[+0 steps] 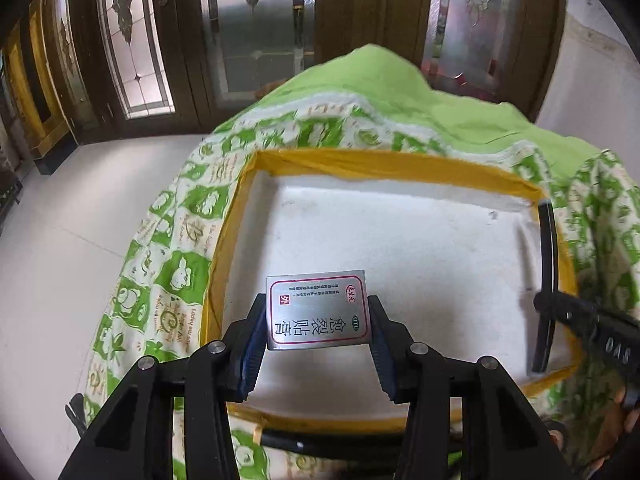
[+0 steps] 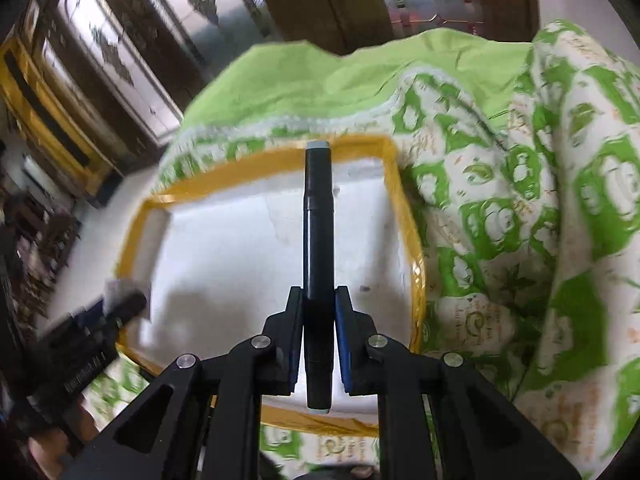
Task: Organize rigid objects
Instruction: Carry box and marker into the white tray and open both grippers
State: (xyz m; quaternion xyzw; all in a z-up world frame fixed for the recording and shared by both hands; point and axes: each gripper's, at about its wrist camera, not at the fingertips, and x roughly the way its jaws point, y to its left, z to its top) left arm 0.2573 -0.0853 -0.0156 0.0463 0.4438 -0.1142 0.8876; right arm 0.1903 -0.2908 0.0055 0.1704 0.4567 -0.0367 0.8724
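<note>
Though glossy, flat tin (image 1: pixel 318 312) in tongs (image 1: pixel 318 322)

Your left gripper (image 1: pixel 316 320) holds the flat box (image 1: pixel 318 312) over the tray (image 1: pixel 400 160) resting on the cloth (image 1: pixel 172 240), while your right gripper (image 2: pixel 318 320) holds the marker (image 2: pixel 319 240) above the tray's right side.

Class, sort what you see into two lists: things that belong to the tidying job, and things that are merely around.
Belonging to the job:
- silver plaster tin, held in the left claw
- black marker pen, held in the right claw
- white foam tray with yellow taped rim

Merely around:
- green patterned cloth
- wooden glazed doors
- white tiled floor
</note>
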